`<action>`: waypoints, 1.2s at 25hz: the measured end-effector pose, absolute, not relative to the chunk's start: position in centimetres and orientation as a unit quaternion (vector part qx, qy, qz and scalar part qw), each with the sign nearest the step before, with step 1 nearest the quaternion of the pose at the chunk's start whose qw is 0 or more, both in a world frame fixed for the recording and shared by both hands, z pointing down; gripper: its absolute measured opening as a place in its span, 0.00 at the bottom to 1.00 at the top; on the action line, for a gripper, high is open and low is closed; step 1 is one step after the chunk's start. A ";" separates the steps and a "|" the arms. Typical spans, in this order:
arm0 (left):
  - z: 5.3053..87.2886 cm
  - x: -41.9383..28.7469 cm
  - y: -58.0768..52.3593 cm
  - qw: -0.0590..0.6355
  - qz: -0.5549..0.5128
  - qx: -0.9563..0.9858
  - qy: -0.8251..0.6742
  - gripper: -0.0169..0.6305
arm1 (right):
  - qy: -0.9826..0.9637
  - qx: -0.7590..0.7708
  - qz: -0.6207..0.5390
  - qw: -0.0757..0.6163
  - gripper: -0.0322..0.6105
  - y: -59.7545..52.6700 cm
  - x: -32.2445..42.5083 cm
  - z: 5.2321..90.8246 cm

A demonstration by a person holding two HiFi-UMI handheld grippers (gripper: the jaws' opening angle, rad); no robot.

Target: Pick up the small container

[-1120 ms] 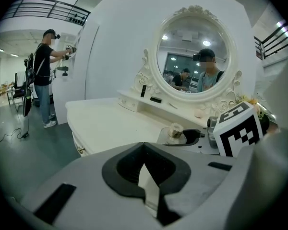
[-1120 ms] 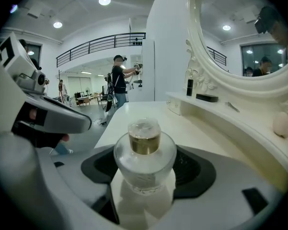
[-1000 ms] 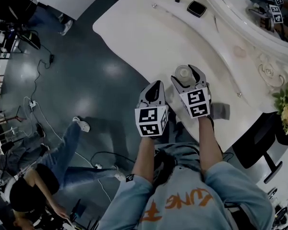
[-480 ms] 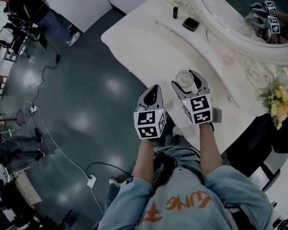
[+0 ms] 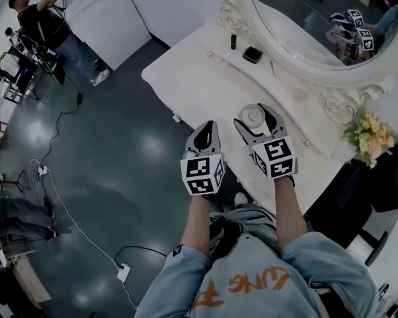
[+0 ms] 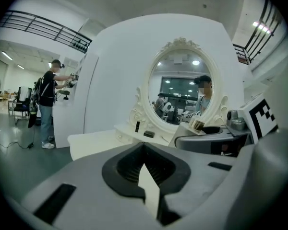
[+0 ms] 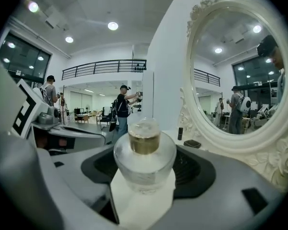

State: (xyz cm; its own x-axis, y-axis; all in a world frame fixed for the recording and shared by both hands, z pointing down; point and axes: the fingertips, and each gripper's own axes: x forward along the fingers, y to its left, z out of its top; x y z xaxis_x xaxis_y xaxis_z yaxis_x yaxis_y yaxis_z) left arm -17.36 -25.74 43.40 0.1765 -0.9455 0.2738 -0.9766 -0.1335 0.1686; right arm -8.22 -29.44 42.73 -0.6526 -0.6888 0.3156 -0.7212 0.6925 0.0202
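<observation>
The right gripper's (image 5: 254,116) fingers (image 5: 273,119) clasp the small container (image 7: 144,159), a clear gold-collared bottle, over the white bench (image 5: 199,78), while the left gripper's (image 5: 210,125) fingers (image 5: 202,138) stay pressed together, empty.

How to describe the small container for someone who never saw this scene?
On the white vanity table below the oval carved mirror, find the right claw. Its jaws hold a small round clear glass bottle with a gold neck; the tube and flat case near the mirror are black.

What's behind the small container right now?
Behind the small container: the white vanity top, a dark tube, a flat black case and the mirror. The tabletop straight behind it is covered.
</observation>
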 end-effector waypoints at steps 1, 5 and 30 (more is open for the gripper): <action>43.1 -17.4 -25.7 0.151 0.049 0.752 -0.639 0.06 | -0.907 0.391 0.052 0.149 0.56 -29.3 -8.1 42.4; 41.2 -18.0 -25.8 0.131 0.036 0.757 -0.639 0.06 | -0.903 0.404 0.046 0.135 0.56 -29.4 -7.6 40.6; 39.9 -18.9 -26.3 0.117 0.023 0.763 -0.635 0.06 | -0.903 0.411 0.016 0.123 0.56 -29.4 -7.9 38.5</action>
